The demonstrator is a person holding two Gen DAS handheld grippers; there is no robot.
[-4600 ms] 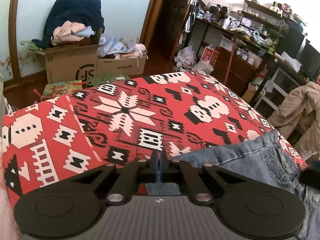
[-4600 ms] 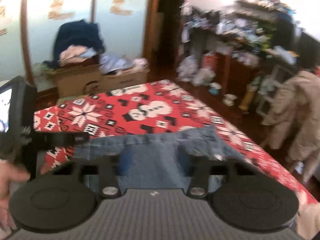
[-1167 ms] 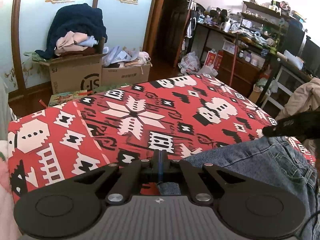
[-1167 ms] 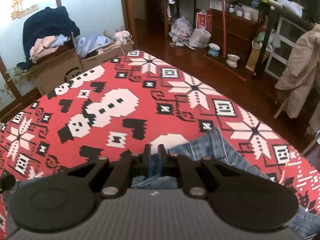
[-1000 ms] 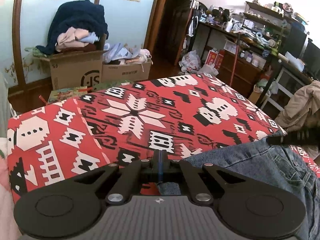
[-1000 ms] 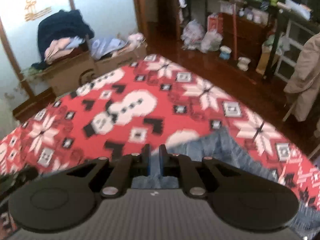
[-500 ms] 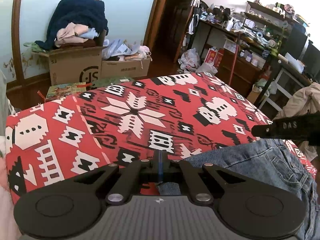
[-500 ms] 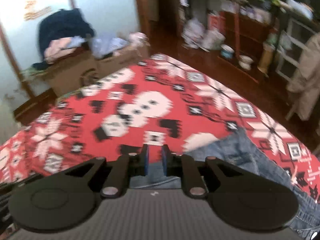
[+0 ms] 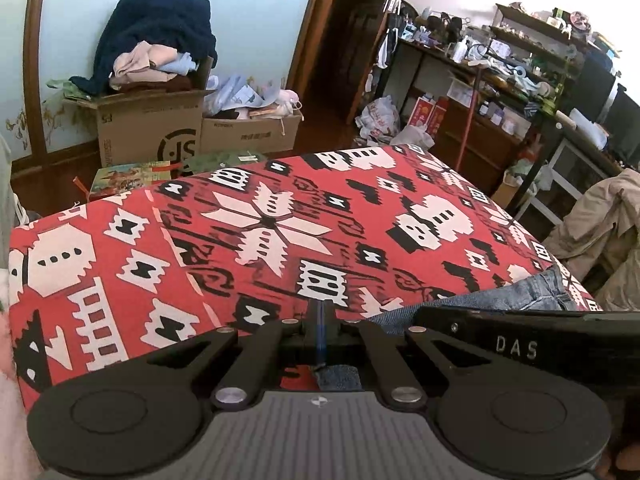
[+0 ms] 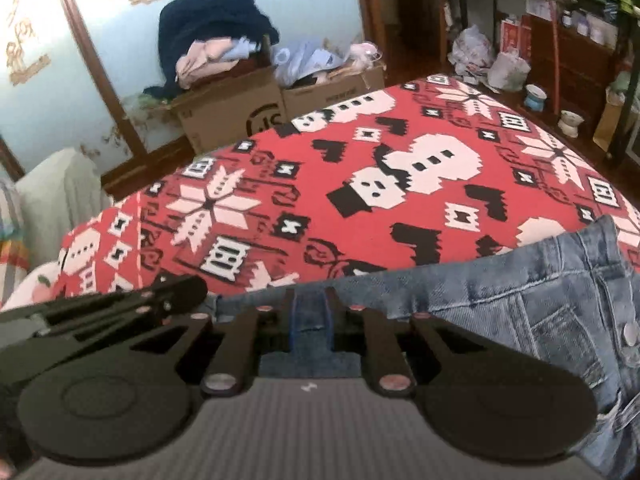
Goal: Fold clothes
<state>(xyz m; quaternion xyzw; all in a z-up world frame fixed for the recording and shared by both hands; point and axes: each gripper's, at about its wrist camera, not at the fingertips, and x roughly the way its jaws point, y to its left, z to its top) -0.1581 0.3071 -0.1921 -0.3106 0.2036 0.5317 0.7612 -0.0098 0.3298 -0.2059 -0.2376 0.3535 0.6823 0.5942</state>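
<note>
Left wrist view: right tool hides most jeans.

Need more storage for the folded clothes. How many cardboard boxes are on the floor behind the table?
2. A taller box with clothes piled on top stands on the left; a lower box full of things sits touching its right side. Others may be hidden behind the table.

Left gripper pinching denim jeans on red patterned blanket; right gripper crossing at 3 o'clock.
</note>
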